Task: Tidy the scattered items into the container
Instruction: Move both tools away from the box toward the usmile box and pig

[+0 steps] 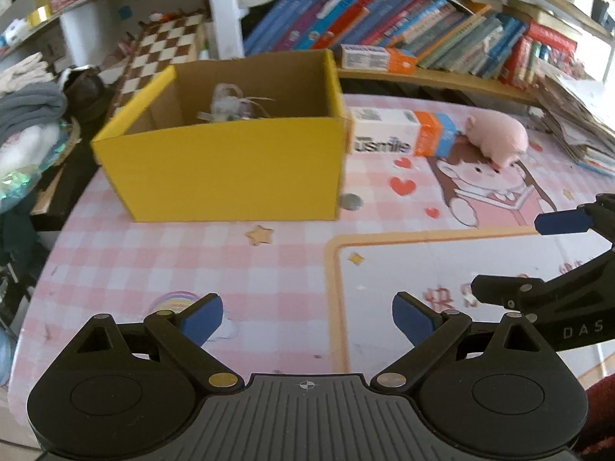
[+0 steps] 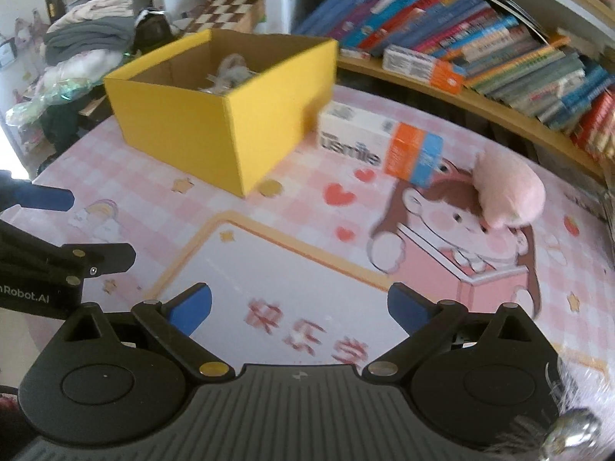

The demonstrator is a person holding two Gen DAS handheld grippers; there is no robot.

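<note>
Left gripper [image 1: 307, 320] spread empty, yellow box [image 1: 230, 165], pink plush [image 1: 497, 138]

The yellow box [image 1: 226, 169] is matt cardboard, yellow outside with bare brown board on its inner walls. Inside lies a crumpled, clear, glossy plastic bundle [image 1: 230, 105]. The table [image 1: 269, 269] wears a smooth printed covering with a faint sheen. The toothpaste carton [image 2: 378, 148] is smooth printed card. The pink toy [image 2: 507, 192] is soft, fuzzy plush. A small round disc [image 1: 351, 202] by the box's corner looks like dull metal. The left hand-held gripper [image 1: 307, 319] is matt black plastic with a ribbed grey body, bright metal pivot pins, and blue pads [image 1: 201, 320] of finely textured rubber; the right hand-held gripper [image 2: 300, 309] is built the same. The bookshelf board [image 2: 480, 103] looks like pale wood. Folded cloth [image 2: 90, 32] is soft and matt.
</note>
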